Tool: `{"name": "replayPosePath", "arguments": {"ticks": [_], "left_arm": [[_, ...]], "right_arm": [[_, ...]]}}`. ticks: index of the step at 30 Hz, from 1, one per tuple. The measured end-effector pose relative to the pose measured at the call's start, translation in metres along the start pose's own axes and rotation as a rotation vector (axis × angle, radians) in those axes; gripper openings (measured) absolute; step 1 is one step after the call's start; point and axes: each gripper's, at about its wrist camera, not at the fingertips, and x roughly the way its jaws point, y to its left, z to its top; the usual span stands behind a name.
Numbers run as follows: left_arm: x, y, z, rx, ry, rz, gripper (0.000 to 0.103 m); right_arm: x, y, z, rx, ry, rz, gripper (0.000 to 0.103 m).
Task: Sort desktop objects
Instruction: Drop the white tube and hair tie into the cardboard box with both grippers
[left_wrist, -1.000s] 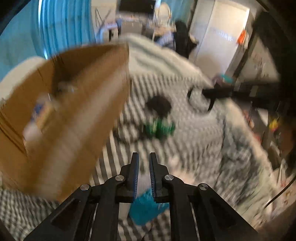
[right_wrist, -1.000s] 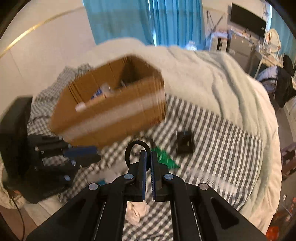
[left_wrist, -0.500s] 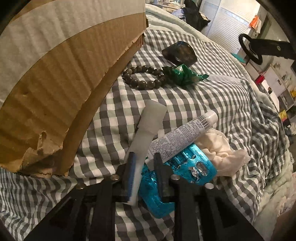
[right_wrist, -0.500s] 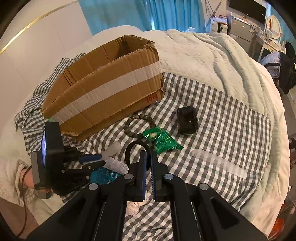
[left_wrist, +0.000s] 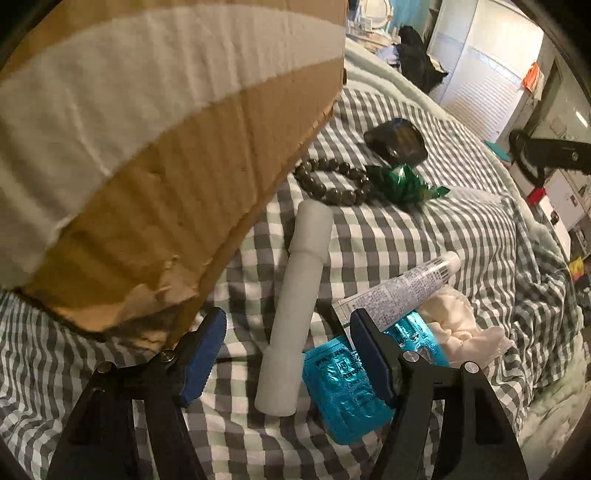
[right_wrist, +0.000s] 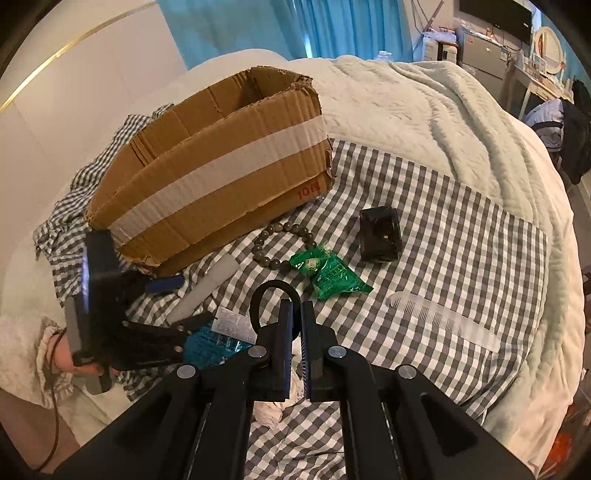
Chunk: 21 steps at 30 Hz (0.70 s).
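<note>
Since a second ago my left gripper (left_wrist: 286, 352) has dropped right down next to the cardboard box (left_wrist: 155, 155), and its jaws have just been opening — they now stand wide on either side of the pale white tube (left_wrist: 295, 310), pads not touching it. So released, nothing gripped. That tube lies flat on the checked cloth (left_wrist: 424, 229), pointing away from the gripper toward the bead bracelet (left_wrist: 332, 181).

Just right of the left gripper's right finger sits a teal blister pack (left_wrist: 343, 391), partly under that finger, with a printed ointment tube (left_wrist: 402, 291) lying across its far end and a crumpled cream cloth (left_wrist: 454, 321) beyond that. Further ahead, past the beads, I see a green wrapper (left_wrist: 406, 184) and a dark glossy little case (left_wrist: 397, 142). The box fills everything to the left.

My right gripper (right_wrist: 297, 347) hasn't budged — jaws clenched shut, nothing clamped between the pads. Ahead of it lie the green wrapper and the beads; off to its right is a clear comb (right_wrist: 443, 325), well apart from the rest. The left gripper shows off to its left, a hand (right_wrist: 68, 356) on the handle.
</note>
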Motion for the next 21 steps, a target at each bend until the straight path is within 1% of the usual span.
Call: {"name": "replayPosePath", "arguments": {"ticks": [1,2,3,4,5,6,9,12,14,16,17,20,21], "left_arm": [[0.003,-0.001,-0.001,0.022,0.003,0.03,0.064],[0.009,-0.002,-0.001,0.054,0.027,0.046,0.055],[0.014,-0.003,-0.001,0.082,0.046,0.076,0.032],[0.016,-0.003,-0.002,0.097,0.052,0.088,0.018],[0.016,-0.001,-0.002,0.091,0.053,0.066,0.018],[0.012,0.0,-0.002,0.078,0.047,0.044,0.015],[-0.005,-0.004,-0.001,0.047,0.011,-0.04,0.014],[-0.034,-0.013,0.008,0.046,-0.059,-0.124,0.014],[-0.058,-0.016,0.022,0.032,-0.125,-0.171,0.014],[-0.079,-0.016,0.038,0.018,-0.179,-0.192,0.014],[-0.093,-0.014,0.048,0.008,-0.219,-0.196,0.014],[-0.132,-0.007,0.072,-0.011,-0.333,-0.196,0.014],[-0.142,-0.003,0.078,-0.019,-0.357,-0.189,0.014]], "right_arm": [[0.001,-0.001,0.0,0.005,0.001,0.001,0.004],[0.001,-0.001,0.0,0.01,0.003,0.004,0.004],[0.003,-0.001,0.0,0.015,0.01,0.009,0.004],[0.003,-0.001,0.0,0.014,0.01,0.008,0.004],[0.002,0.0,-0.001,0.008,0.008,0.007,0.004],[0.001,0.002,0.0,0.0,0.006,0.006,0.004],[-0.003,0.004,0.003,-0.002,-0.005,0.012,0.004],[-0.009,0.007,0.009,0.001,-0.026,0.027,0.004],[-0.013,0.011,0.015,-0.008,-0.047,0.03,0.004],[-0.02,0.019,0.027,-0.026,-0.077,0.035,0.004],[-0.025,0.023,0.034,-0.033,-0.096,0.042,0.004],[-0.039,0.036,0.061,-0.051,-0.144,0.079,0.004],[-0.045,0.042,0.075,-0.065,-0.166,0.09,0.004]]}}
